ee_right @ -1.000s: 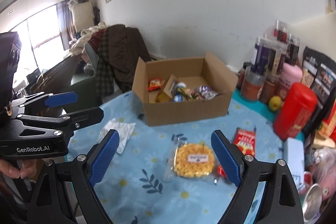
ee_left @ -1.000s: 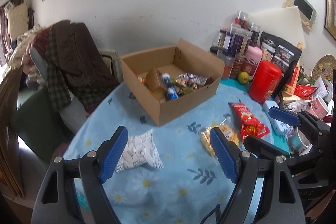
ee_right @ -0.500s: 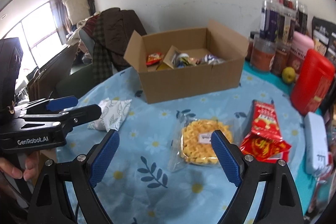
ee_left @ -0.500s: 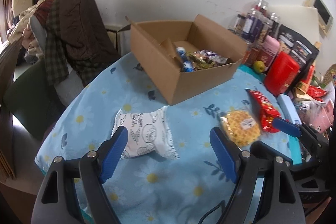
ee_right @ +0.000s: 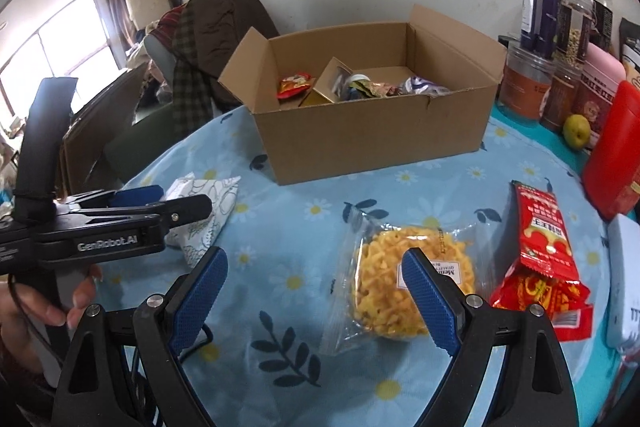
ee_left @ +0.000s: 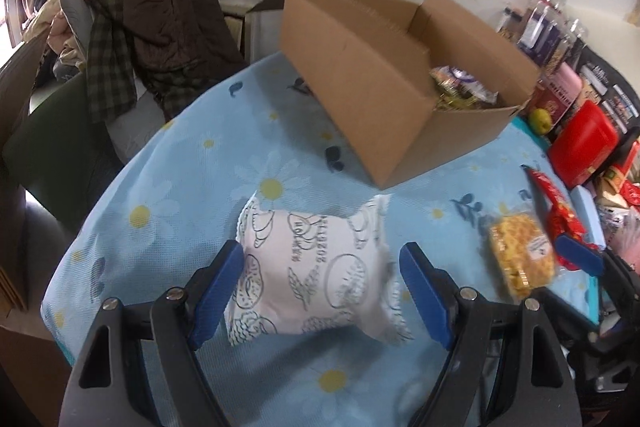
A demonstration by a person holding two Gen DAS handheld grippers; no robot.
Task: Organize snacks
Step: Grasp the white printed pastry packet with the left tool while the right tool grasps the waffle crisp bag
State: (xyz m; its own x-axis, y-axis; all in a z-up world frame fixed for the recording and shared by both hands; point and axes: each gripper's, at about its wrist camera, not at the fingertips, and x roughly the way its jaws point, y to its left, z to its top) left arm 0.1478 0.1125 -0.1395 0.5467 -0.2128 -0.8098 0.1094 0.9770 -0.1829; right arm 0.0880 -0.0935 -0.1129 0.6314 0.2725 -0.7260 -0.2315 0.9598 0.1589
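Both grippers have dropped toward the table since the earlier frames. The left gripper (ee_left: 320, 287) now straddles the white packet (ee_left: 316, 275), jaws spread and not pressing it; the right gripper (ee_right: 316, 291) hangs released over the yellow noodle packet (ee_right: 396, 287), its right finger above the packet and its left finger past it.

Closing off-centre could pinch only the crinkly wrapper and let either packet slip. Both lie in front of the cardboard box (ee_right: 372, 139). The white packet sits near the table (ee_left: 160, 239) edge, left of the box; a nudge could push it off. The red snack bag (ee_right: 540, 259) crowds the right gripper.
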